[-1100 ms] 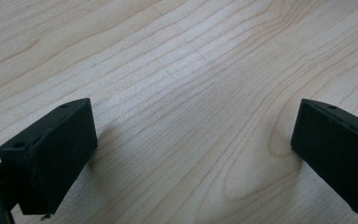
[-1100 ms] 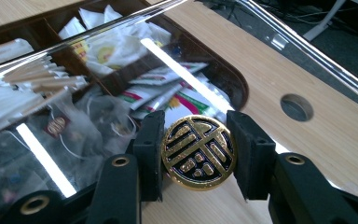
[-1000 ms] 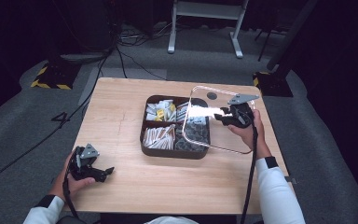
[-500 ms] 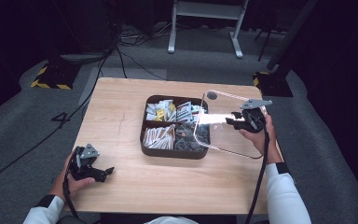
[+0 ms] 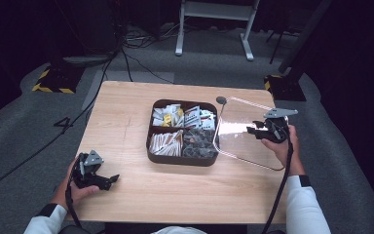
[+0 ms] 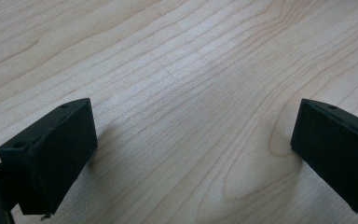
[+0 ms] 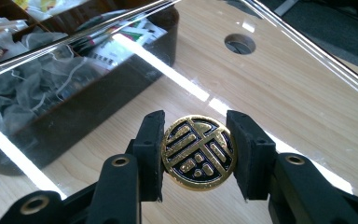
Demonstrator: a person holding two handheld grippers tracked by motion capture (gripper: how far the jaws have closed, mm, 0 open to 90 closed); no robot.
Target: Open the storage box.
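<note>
A dark brown box (image 5: 182, 159) with four compartments of sachets and tea bags stands mid-table. Its clear lid (image 5: 243, 141) hangs tilted just right of the box, over the table. My right gripper (image 5: 254, 129) is shut on the lid's round gold knob (image 7: 198, 152), one jaw on each side of it. Through the lid (image 7: 284, 79) I see the box wall (image 7: 98, 95) at left and a round hole (image 7: 239, 43) near the lid's far corner. My left gripper (image 5: 109, 179) rests at the table's near left, open, with bare wood (image 6: 191, 70) between its jaws.
The wooden table (image 5: 126, 112) has free surface left of the box and along the front. The lid's right rim reaches close to the table's right edge (image 5: 292, 161). Cables, a metal stand (image 5: 214, 14) and dark floor lie beyond.
The right gripper has carried the lid off the box toward the right and lowered it beside the box. The left gripper has stayed put.
</note>
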